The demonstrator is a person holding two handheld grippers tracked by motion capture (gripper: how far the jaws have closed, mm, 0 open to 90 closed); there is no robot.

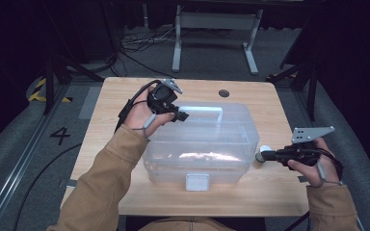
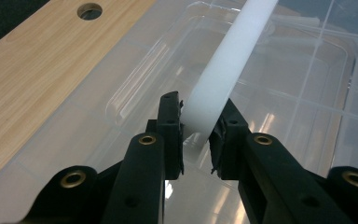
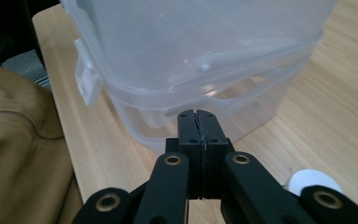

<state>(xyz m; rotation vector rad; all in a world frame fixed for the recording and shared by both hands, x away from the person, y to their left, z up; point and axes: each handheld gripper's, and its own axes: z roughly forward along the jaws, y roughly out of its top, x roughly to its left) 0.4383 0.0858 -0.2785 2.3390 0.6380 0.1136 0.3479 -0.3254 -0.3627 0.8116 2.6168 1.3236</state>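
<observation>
Here the left hand-held gripper (image 2: 196,140) clamps the white handle (image 2: 228,70) of a clear plastic storage box (image 1: 202,144) on the desk (image 1: 120,96).

Nearest the person, the box's white front latch (image 1: 197,182) faces the desk edge; the right hand-held gripper (image 3: 198,116) waits empty, jaws clenched together, by the box's right end, probably to steady it. A small white disc (image 1: 265,149) lies there. The left gripper view shows pads pressing the handle over the lid, hidden from above; the right gripper view reveals the lid's seam.
</observation>
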